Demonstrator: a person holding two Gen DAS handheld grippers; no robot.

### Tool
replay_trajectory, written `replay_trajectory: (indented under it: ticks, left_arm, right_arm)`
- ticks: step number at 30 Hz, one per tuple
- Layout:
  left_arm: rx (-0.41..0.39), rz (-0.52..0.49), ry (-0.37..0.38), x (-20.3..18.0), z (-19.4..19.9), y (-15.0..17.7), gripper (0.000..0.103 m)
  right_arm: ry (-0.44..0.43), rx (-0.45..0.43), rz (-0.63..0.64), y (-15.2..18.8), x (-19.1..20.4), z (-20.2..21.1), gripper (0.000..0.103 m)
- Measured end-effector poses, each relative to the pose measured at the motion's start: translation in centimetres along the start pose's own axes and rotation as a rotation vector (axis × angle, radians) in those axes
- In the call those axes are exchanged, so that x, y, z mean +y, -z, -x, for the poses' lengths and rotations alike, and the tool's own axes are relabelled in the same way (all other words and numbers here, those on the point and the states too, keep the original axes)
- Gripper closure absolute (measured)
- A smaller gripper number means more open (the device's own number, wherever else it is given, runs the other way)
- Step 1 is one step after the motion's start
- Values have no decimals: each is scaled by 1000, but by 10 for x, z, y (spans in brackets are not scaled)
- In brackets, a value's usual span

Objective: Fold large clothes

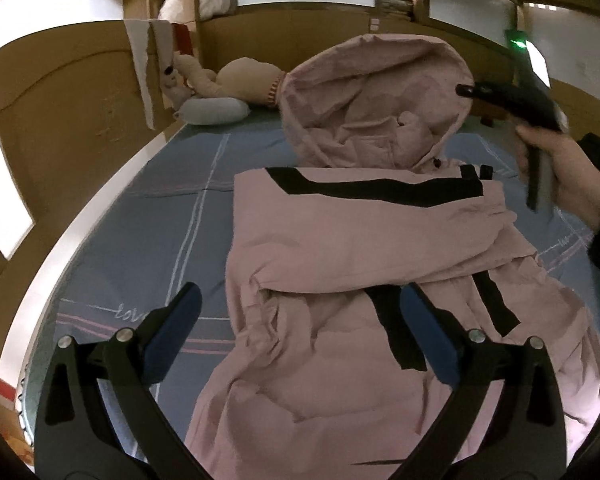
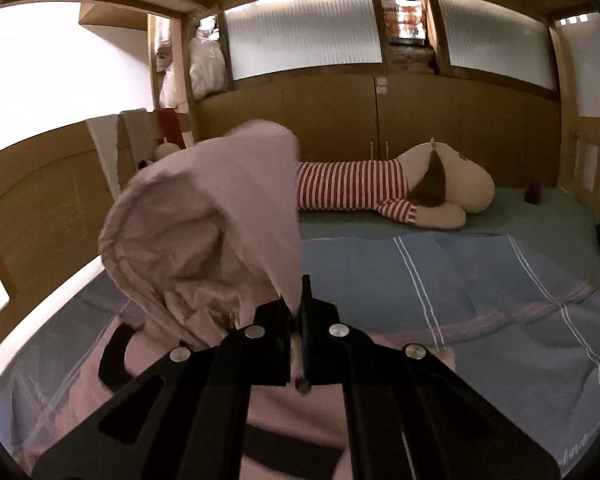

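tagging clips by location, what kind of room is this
Most likely a bedroom: a bed with a blue striped sheet, a long plush toy by the wooden wall, and a pink hooded jacket spread out for folding.

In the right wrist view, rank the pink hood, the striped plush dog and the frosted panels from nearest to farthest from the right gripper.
1. pink hood: pinched in the right gripper, raised left of centre.
2. striped plush dog: lying across the bed's far end.
3. frosted panels: high on the back wall.

Striped plush dog on bedsheet
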State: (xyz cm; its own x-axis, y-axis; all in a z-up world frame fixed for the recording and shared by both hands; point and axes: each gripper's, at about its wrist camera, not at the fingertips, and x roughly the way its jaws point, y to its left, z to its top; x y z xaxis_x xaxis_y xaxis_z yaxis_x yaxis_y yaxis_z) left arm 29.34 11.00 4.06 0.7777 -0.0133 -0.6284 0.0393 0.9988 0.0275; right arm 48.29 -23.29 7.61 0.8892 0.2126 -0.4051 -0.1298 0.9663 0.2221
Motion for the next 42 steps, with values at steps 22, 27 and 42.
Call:
replay_trajectory:
  ticks: [22,27,42]
  left_arm:
    - [-332,-586,-284,-52,-133,-72,2]
    - [-266,-550,-277,-43,-177,-100,10]
    - [-109,-252,6,-16,-159,-133,93]
  right_arm:
    - [-148,66,-338,40,-55,21,99]
    - [-157,74,-341,42,-56,22,99]
    - [-118,129,-373,54,-73,25,99]
